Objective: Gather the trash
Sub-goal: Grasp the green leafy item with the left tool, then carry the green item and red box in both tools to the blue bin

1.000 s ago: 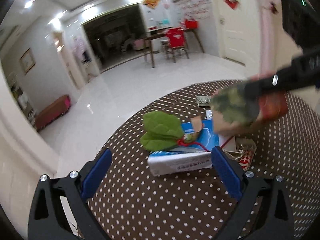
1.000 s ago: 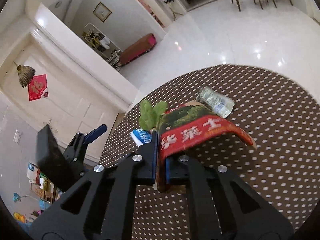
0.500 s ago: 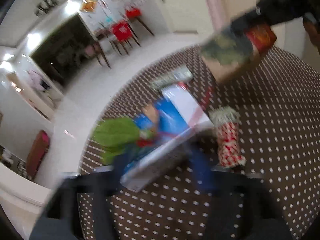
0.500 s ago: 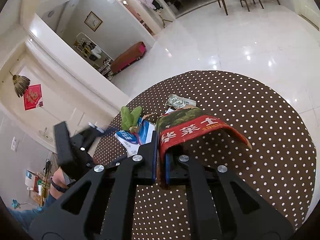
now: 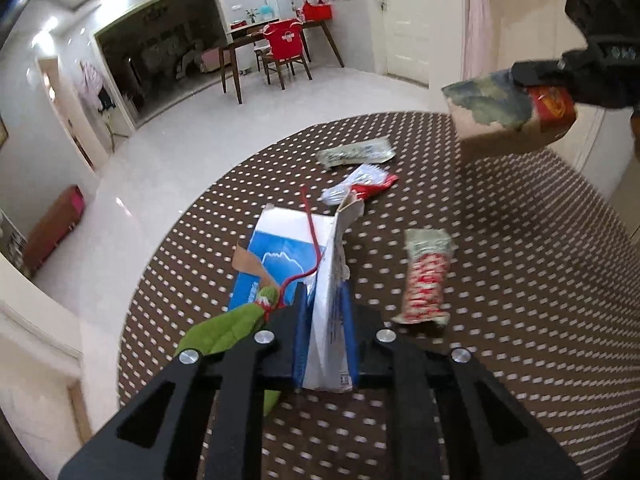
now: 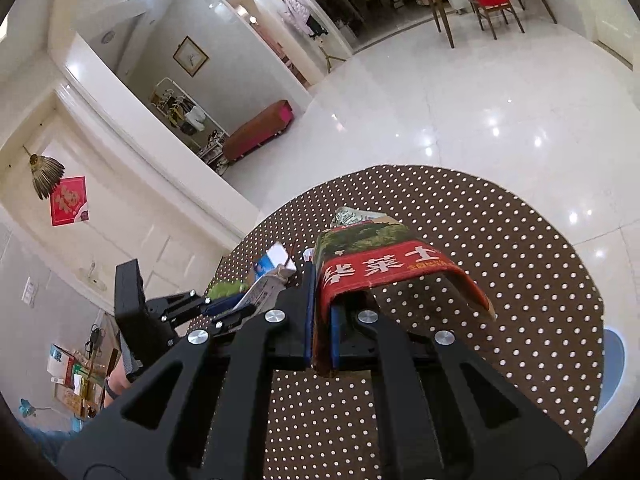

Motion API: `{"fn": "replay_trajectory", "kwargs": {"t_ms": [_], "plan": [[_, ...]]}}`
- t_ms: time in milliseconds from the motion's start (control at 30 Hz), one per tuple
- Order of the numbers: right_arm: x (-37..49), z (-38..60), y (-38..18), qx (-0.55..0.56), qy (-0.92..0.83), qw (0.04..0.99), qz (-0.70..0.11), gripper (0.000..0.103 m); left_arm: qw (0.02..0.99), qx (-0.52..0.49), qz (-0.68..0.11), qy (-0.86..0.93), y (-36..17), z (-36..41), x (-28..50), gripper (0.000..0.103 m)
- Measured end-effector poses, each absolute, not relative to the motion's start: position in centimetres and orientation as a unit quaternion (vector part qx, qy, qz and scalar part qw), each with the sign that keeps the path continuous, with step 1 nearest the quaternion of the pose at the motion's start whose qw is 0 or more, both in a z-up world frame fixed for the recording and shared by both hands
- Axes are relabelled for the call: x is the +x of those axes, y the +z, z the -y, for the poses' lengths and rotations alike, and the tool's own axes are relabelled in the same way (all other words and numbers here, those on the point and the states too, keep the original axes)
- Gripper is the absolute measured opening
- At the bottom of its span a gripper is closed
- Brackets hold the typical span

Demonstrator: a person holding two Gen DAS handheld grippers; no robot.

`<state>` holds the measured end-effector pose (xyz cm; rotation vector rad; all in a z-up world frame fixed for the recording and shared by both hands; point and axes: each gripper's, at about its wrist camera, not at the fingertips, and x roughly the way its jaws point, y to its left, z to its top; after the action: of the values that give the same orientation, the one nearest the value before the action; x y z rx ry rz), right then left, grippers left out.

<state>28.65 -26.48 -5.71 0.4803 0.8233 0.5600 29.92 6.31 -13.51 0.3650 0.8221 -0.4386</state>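
Note:
My left gripper (image 5: pixel 325 340) is shut on the edge of a flattened blue and white carton (image 5: pixel 288 256), which has a red string and green leaves (image 5: pixel 228 330) attached, over the round brown polka-dot table (image 5: pixel 520 320). My right gripper (image 6: pixel 320 332) is shut on a red and green cardboard box (image 6: pixel 384 264) and holds it above the table; this box also shows in the left wrist view (image 5: pixel 508 114). Loose on the table lie a red and white wrapper (image 5: pixel 426 280), a second red and white wrapper (image 5: pixel 360 186) and a greenish wrapper (image 5: pixel 356 154).
The table edge curves round on the far and left sides above a glossy white floor (image 5: pixel 240 128). A dining table with a red-covered chair (image 5: pixel 286 52) stands far back. The left gripper and the hand holding it show in the right wrist view (image 6: pixel 224 304).
My left gripper went from open in front of the blue carton to shut on its edge. My right gripper has lifted the red and green box higher.

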Motion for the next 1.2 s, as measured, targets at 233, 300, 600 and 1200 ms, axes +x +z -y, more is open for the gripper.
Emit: {"fn": "replay_trajectory", "kwargs": {"t_ms": [233,300,600,1200], "plan": [[28.0,27.1,-5.7,0.226,0.261,0.854,-0.391,0.006,0.883,0.165,-0.381,-0.220,-12.5,-4.8,28.3,0.033],[27.7,27.2,-5.7,0.223,0.261,0.853,-0.393,0.006,0.891,0.157,-0.373,-0.204,-12.2,-5.3,28.1,0.069],[27.2,28.0,-6.1,0.224,0.259,0.852,-0.395,0.006,0.911,0.109,-0.377,-0.128,-11.8,-9.5,30.2,0.077],[26.4,31.6,-3.4,0.232,0.241,0.872,-0.357,0.006,0.917,0.095,-0.361,-0.139,-7.5,-9.1,29.4,0.015]]}}
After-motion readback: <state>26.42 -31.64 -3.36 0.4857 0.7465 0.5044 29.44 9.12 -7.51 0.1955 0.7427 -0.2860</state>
